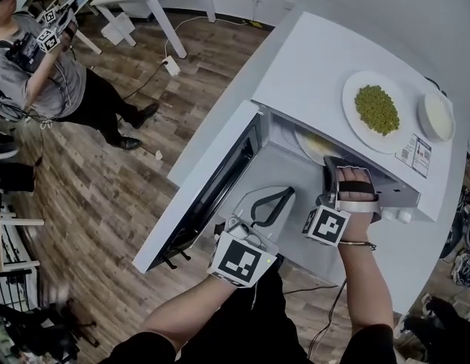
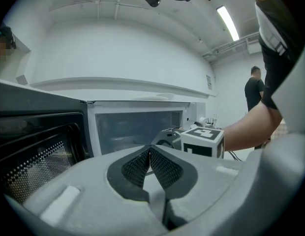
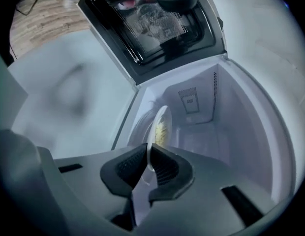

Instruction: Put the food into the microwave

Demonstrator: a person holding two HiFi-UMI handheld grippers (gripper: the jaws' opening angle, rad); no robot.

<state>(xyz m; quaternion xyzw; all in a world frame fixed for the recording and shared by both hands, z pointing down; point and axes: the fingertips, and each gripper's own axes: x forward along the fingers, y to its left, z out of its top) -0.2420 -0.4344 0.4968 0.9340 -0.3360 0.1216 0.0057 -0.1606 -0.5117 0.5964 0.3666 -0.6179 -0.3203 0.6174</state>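
White plate, rim pinched in right gripper jaws, extends ahead into the microwave; left gripper jaws closed empty, outside.

Under microwave roof, plate mostly hidden; its food unclear; label print too small to read.

1. A research lab is showing: a second person is wearing black-and-white marker-cube rigs on the brown wood-plank floor.
2. A white microwave oven is sitting on a plain white table.
3. A white power strip is trailing cable across the floor.
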